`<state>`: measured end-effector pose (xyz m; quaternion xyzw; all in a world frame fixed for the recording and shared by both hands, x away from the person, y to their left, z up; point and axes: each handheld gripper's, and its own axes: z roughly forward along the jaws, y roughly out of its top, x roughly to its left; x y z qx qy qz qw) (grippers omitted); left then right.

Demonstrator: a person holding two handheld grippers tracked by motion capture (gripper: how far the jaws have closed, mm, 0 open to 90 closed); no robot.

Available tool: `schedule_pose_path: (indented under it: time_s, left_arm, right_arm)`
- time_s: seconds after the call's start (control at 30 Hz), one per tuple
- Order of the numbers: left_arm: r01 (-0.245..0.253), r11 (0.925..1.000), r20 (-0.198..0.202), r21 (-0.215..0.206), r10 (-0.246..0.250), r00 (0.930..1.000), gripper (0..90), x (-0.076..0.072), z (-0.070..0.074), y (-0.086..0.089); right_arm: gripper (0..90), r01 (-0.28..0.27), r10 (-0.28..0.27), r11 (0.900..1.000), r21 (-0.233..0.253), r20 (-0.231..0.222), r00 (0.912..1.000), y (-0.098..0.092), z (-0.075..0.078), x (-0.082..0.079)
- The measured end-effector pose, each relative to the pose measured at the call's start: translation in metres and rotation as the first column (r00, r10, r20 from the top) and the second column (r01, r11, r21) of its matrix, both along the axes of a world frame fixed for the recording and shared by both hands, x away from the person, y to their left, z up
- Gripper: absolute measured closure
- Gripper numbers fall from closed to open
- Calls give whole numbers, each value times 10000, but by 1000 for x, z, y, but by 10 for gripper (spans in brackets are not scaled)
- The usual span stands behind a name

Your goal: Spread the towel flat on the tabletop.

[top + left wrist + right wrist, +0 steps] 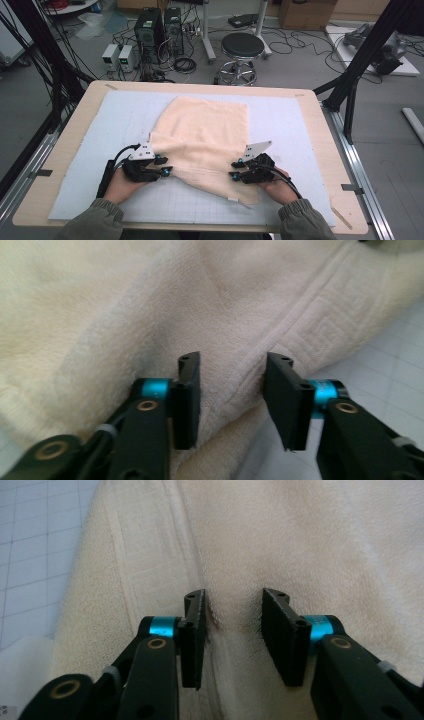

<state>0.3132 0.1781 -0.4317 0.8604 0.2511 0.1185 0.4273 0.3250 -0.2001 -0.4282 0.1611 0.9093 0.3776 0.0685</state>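
Observation:
A cream towel lies loosely folded on a pale gridded mat, with its woven border band along the near edge. At the towel's near left edge is my left gripper; its jaws stand open with a raised fold of towel between them, beside the border band. My right gripper sits at the near right part of the towel. Its jaws are open too, straddling a ridge of towel next to the hem. A hand holds each gripper from below.
The mat covers most of a wooden table. Bare mat shows beside the towel. Beyond the table stand a black stool, computer towers, floor cables, and black frame posts at the right.

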Motion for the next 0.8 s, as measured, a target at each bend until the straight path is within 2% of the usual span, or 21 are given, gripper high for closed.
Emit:
schedule_pose_path:
  time_s: [0.07, 0.17, 0.27, 0.4, 0.57, 0.67, 0.7, 0.73, 0.8]
  left_arm:
    - [46, 10000, 28, 9, -46, 10000, 760, 0, -1, -2]
    - [54, 10000, -32, -75, -55, 10000, 839, -2, 3, 1]
    - [103, 9998, 118, -154, -102, 9999, 850, -10, 10, 5]
    - [383, 9987, 488, -338, -366, 9981, 853, -28, 29, 9]
    - [722, 9962, 1041, -485, -669, 9923, 856, -60, 59, 15]
    - [1019, 9939, 1267, -434, -957, 9873, 857, -86, 77, 21]
    - [1101, 9926, 1201, -505, -1034, 9874, 857, -97, 82, 23]
    - [1222, 9908, 1164, -588, -1148, 9865, 857, -109, 87, 26]
    - [1582, 9840, 992, -817, -1499, 9837, 853, -130, 93, 33]
  right_arm:
    - [720, 22, -21, 10000, 73, -91, 10000, 1, -1, 1]
    - [812, -27, 34, 9995, 302, -236, 9997, -1, 0, 2]
    - [836, -39, 52, 9987, 501, -262, 9996, -4, 5, 0]
    - [841, -84, 93, 9964, 843, -94, 9999, -9, 16, -11]
    - [843, -426, 383, 9912, 1254, 365, 9986, -13, 43, -33]
    - [843, -842, 761, 9871, 1362, 640, 9950, -11, 61, -53]
    - [843, -965, 872, 9859, 1369, 725, 9936, -11, 66, -61]
    - [842, -1166, 1089, 9829, 1424, 609, 9922, -10, 71, -71]
    - [814, -1638, 1600, 9715, 1715, 359, 9865, -9, 78, -91]
